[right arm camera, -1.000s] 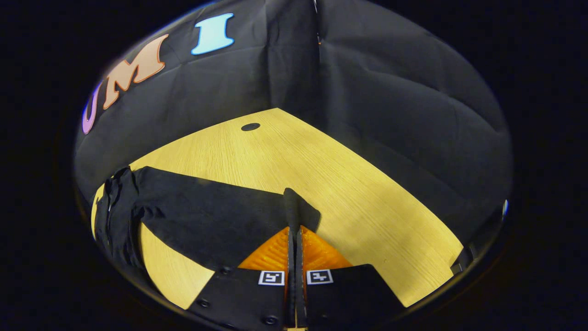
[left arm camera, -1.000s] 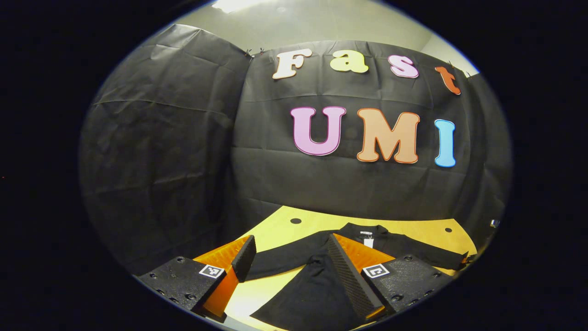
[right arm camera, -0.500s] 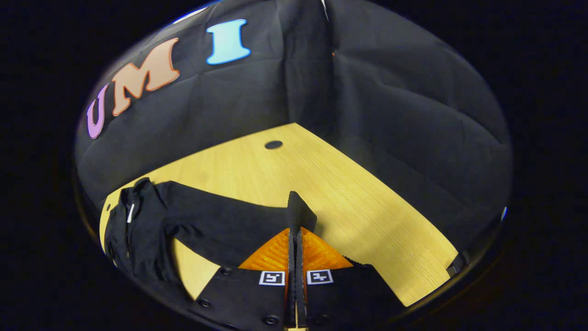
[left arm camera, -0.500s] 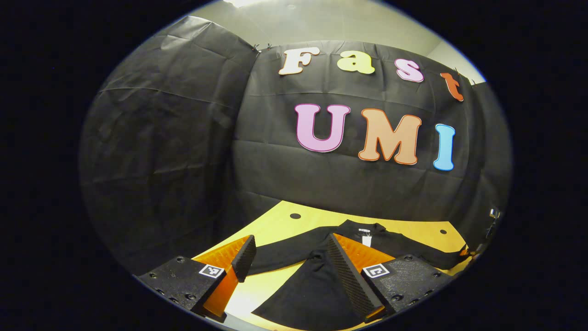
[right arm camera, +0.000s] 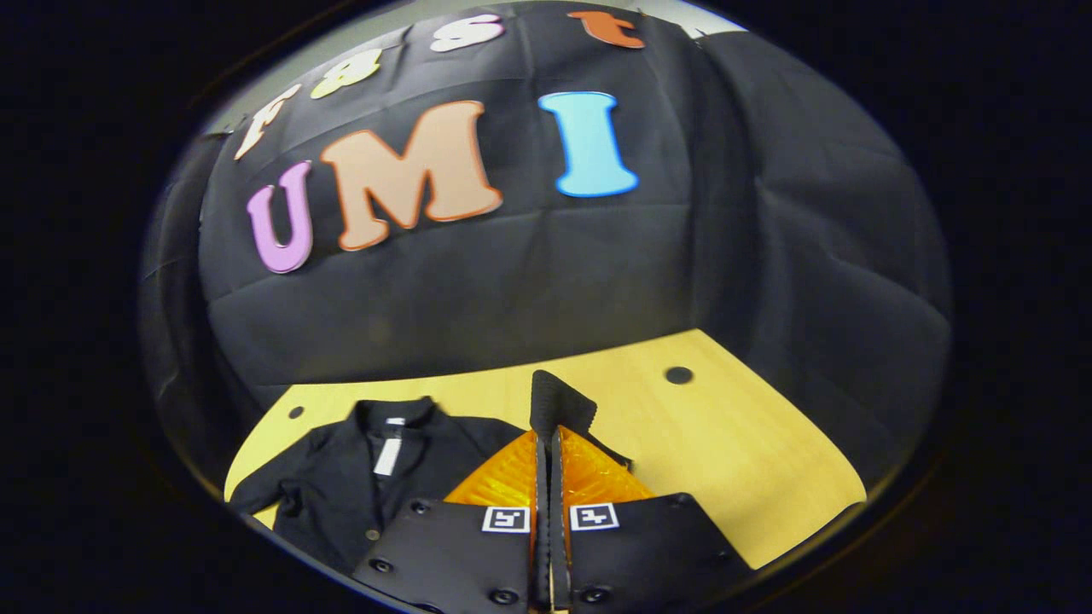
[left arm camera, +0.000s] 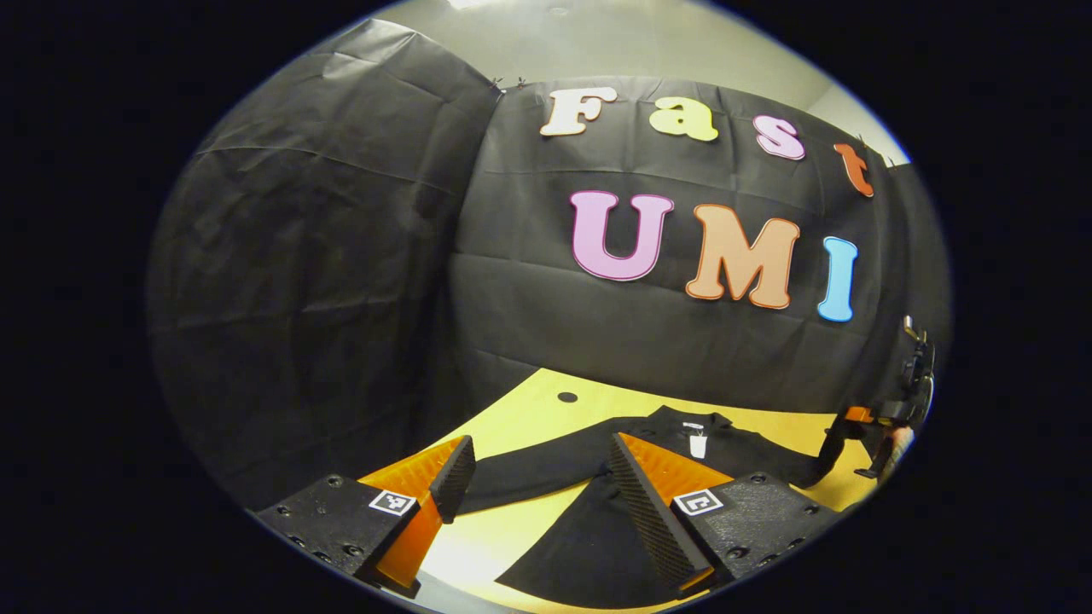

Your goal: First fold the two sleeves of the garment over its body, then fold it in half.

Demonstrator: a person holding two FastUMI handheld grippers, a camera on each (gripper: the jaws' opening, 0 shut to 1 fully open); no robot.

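1. While the left gripper hovers low over the bench with its fingers spread wide apart and nothing between them, the garment lies spread on the wood ahead of it
2. Between those spread fingers shows one sleeve, stretched flat toward the bench's left edge, and part of the body
3. Collar with a small white tag lies toward the far edge, below the wall
4. Right gripper has its fingers pressed together, clamped on the cuff of the other sleeve; the dark cloth sticks up past the fingertips, lifted off the wood
5. From the right gripper view, the collar and tag lie left of the fingers, with the body's upper part spread toward the near left corner
6. From the left gripper view, the right gripper shows far off at the bench's right edge, with a hand behind it; the sleeve rises from the wood up to it
7. Two round holes mark the bench near its far corners; the right part of the wood is bare
8. Whether any fold lies on the body yet I cannot tell, as the fingers hide its middle
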